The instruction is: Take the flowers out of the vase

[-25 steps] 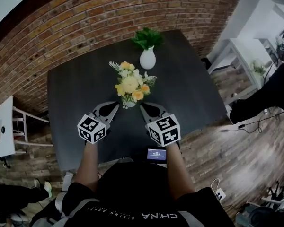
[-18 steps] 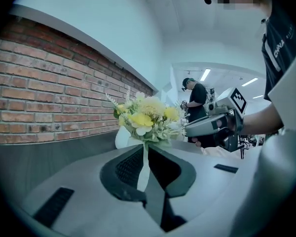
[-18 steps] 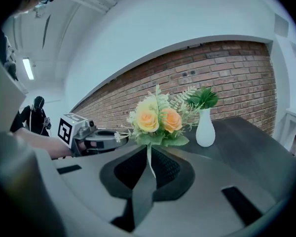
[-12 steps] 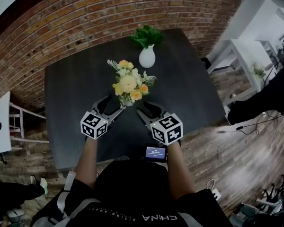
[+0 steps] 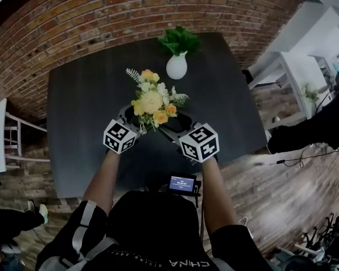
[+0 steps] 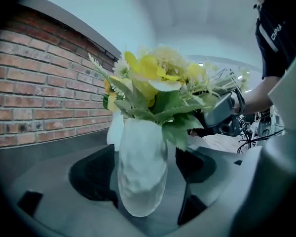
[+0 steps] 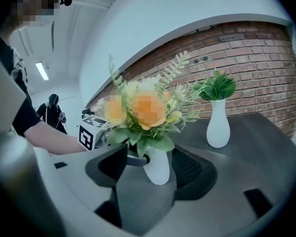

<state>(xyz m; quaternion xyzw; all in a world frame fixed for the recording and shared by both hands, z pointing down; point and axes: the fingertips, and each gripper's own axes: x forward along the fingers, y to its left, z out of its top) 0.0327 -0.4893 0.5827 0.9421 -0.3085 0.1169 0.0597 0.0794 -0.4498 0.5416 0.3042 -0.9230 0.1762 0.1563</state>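
- The flowers (image 5: 152,100) are seen as a dense bunch. A large pale yellow bloom is set in the middle, with smaller orange and yellow ones around it, white sprigs above and broad green leaves at the base.
- They are held in the vase (image 6: 142,167), a small white one with a dimpled, slightly frosted surface, narrow at the neck and rounded lower down. Every stem is seated in its mouth.
- The vase is stood upright on the dark table (image 5: 79,95), near the middle and toward the person's edge.
- The left gripper (image 6: 145,154) is placed with its jaws spread wide, one to each side of the vase's body. A gap is seen at the right-hand jaw; contact at the other jaw cannot be judged.
- The right gripper (image 7: 150,164) is likewise left unclenched. Its jaws are parted around the vase from the opposite side, and nothing is squeezed.
- In the head view both grippers are seen low under the bunch, their tips partly covered by the leaves.
- A second vase (image 5: 177,66), white and filled with plain green foliage, is set farther back on the table. It is well apart from the first and near the brick wall (image 5: 101,16).
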